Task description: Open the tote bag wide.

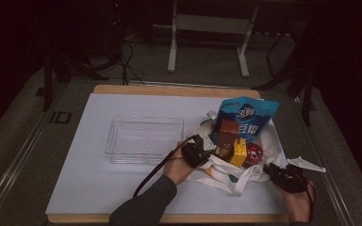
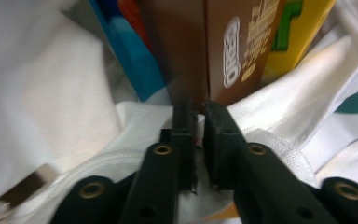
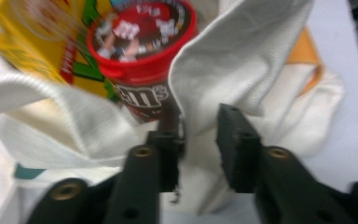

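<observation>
Clearly, the white tote bag [image 1: 245, 174] lies mouth away from the person; both grippers' fingers [image 2: 189, 140] [image 3: 235, 140] straddle its fabric, slightly apart; brown OREO box [image 2: 228, 51], m&m's tub [image 3: 144, 56] inside

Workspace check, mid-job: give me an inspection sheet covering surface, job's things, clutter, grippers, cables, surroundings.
Surface: white sheet on a wooden table.
Job's things: white cloth bag lying open; blue snack bag, brown cookie box, yellow box and red candy tub inside.
Clutter: clear tray, empty, left of the bag.
Grippers: left gripper jaws narrowly apart over the bag's edge; right gripper jaws apart around a fold of bag cloth.
Cables: black cable trailing from the left gripper.
Surroundings: dark; metal frame legs beyond the table.
</observation>
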`<state>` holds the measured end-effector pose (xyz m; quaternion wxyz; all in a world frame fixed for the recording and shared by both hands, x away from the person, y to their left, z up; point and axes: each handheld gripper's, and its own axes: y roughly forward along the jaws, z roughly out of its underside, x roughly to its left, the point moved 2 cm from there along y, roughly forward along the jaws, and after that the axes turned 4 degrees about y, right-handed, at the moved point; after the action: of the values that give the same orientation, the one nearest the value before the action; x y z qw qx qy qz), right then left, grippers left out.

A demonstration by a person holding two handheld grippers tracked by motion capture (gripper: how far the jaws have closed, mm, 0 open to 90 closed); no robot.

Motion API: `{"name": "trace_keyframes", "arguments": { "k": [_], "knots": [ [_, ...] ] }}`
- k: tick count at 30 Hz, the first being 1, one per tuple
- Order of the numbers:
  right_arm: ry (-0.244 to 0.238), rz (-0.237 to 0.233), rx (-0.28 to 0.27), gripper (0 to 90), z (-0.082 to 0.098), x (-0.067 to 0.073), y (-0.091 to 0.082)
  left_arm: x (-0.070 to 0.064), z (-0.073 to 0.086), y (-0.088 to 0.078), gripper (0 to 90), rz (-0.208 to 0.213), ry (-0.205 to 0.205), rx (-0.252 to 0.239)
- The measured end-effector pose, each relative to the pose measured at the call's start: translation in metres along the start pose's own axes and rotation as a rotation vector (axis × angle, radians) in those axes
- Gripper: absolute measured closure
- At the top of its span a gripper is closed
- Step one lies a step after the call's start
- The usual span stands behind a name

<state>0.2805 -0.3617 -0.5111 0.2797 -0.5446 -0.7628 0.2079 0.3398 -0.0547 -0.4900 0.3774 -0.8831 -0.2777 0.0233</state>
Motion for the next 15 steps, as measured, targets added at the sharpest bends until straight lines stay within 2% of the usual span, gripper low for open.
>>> {"name": "trace_keyframes", "arguments": {
  "k": [2, 5, 10, 13, 15],
  "knots": [
    [-0.01, -0.005, -0.012, 62.2, -0.003, -0.001, -0.01, 0.002, -0.002, -0.008, 77.6, 0.006, -0.008, -0.03],
    [-0.025, -0.006, -0.036, 58.4, -0.007, -0.001, -0.023, 0.004, -0.004, -0.02, 75.6, -0.009, -0.013, -0.056],
    [-0.034, 0.005, -0.082, 57.2, -0.019, -0.003, -0.039, 0.014, -0.008, -0.039, 73.6, -0.023, -0.036, -0.113],
    [-0.052, 0.013, -0.102, 56.8, -0.029, -0.006, -0.046, 0.02, -0.012, -0.049, 73.2, -0.036, -0.038, -0.133],
    [-0.065, 0.005, -0.117, 56.7, -0.036, -0.006, -0.049, 0.025, -0.014, -0.055, 72.9, -0.049, -0.021, -0.137]
  ]
}}
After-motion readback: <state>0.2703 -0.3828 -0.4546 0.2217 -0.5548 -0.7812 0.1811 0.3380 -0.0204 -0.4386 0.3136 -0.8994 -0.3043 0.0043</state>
